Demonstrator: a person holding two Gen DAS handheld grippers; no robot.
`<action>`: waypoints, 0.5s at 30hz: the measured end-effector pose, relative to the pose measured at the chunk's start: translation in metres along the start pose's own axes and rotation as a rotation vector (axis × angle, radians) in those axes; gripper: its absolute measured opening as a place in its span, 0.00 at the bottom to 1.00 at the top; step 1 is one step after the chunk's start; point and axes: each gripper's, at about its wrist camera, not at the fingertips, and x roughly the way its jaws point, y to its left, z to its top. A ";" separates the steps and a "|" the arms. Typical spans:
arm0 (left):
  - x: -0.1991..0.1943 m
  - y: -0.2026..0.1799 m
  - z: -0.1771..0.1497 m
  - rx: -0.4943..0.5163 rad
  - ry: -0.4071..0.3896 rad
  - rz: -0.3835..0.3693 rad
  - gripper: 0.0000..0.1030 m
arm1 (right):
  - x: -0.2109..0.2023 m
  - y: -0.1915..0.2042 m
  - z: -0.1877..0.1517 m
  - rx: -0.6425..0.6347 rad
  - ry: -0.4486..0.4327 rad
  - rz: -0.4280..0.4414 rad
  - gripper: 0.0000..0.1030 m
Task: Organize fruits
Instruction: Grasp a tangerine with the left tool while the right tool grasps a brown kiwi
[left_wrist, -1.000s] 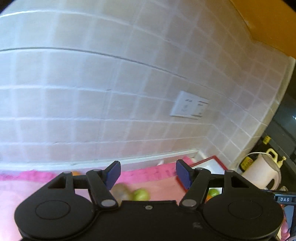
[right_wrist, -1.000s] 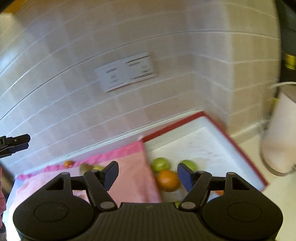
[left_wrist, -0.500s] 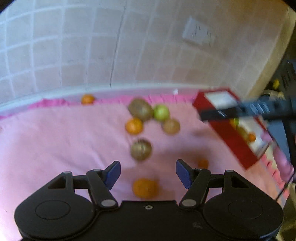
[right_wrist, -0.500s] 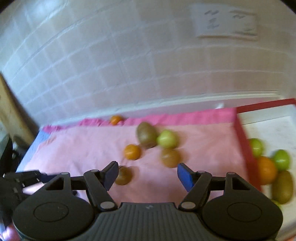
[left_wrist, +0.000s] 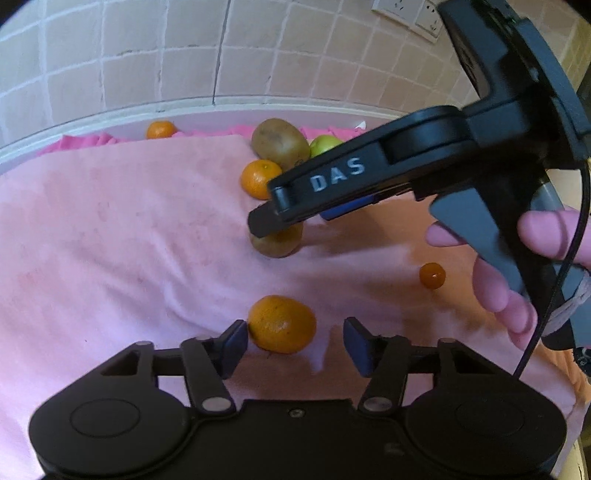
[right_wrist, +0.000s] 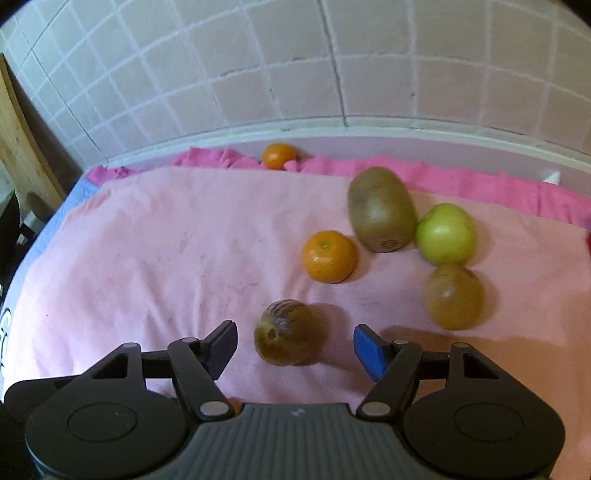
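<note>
left gripper: we see jaws wide, orange between, touching left pad
right gripper: jaws wide around kiwi, not touching
cloth: pink

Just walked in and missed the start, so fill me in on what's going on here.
A person holds a gripper in each hand over a pink cloth scattered with fruit. The left gripper is open around an orange, one finger touching it. The right gripper is open around a small kiwi, not yet gripping. A big kiwi, a green apple, another kiwi and a second orange lie further back on the cloth.
</note>
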 end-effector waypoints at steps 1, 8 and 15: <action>0.002 0.000 -0.001 -0.004 0.004 0.006 0.60 | 0.003 0.001 0.000 -0.003 0.002 0.001 0.69; 0.002 0.002 -0.002 -0.021 -0.006 0.037 0.46 | 0.022 0.006 0.002 -0.022 0.024 0.004 0.60; -0.002 -0.001 -0.004 -0.015 -0.008 0.043 0.46 | 0.024 0.012 0.002 -0.082 0.015 -0.024 0.43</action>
